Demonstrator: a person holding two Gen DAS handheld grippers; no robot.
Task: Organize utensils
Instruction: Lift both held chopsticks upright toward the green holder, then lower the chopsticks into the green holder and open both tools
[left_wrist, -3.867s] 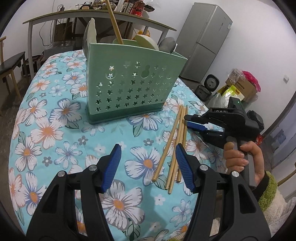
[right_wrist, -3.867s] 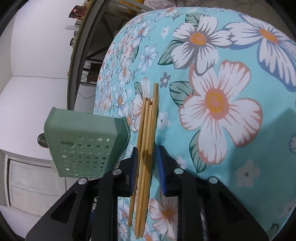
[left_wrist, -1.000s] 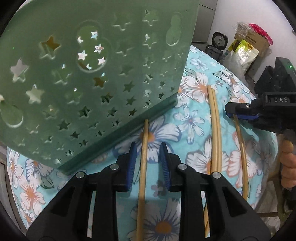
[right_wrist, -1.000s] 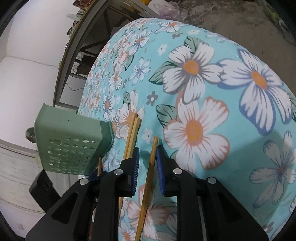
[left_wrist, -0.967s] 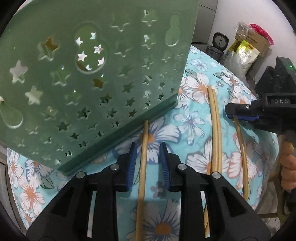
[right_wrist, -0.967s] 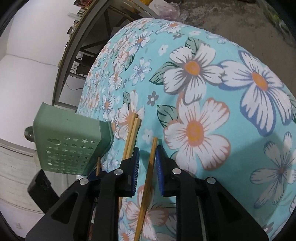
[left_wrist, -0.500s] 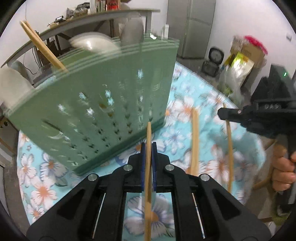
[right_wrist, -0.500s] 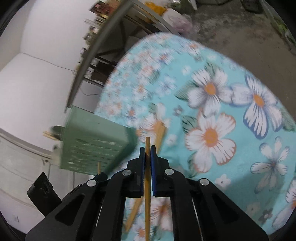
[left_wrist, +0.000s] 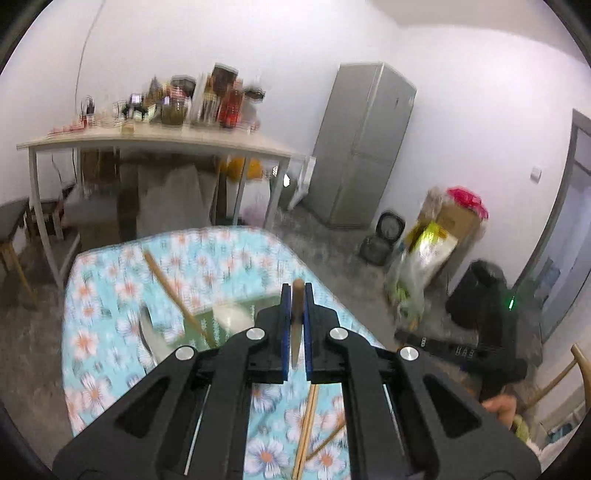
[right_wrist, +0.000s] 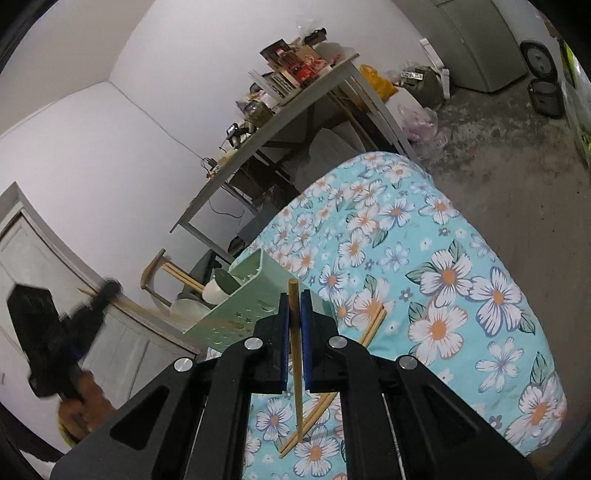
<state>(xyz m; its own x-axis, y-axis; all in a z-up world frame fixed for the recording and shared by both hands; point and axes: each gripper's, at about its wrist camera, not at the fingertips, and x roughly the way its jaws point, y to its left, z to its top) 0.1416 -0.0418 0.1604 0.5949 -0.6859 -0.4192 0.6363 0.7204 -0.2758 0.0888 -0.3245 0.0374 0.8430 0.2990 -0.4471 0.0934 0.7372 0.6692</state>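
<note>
Bamboo is what both claws grip. The left gripper is clenched on a single chopstick between its blue pads, the stick's blunt end poking just past the fingertips and its shaft running back toward the camera. The right gripper is likewise clamped on its own chopstick, whose tip rises a little beyond the pads while the long end slants down and near, over the cloth. Both sets of jaws have just been closing, each with a stick between them.

From the right wrist view, the pale green utensil holder stands on the floral tablecloth, to the left of and just beyond the right claw; spoons and a chopstick stick out of its top. Two loose chopsticks lie flat on the cloth just right of the holder, running near under the gripper body. In the blurred left wrist view the holder shows only partly behind the gripper, with one chopstick leaning out of it to the far left.

At the far left of the right view, a hand holds the other black gripper, blurred. Beyond the table stand a cluttered side table and a grey fridge.
</note>
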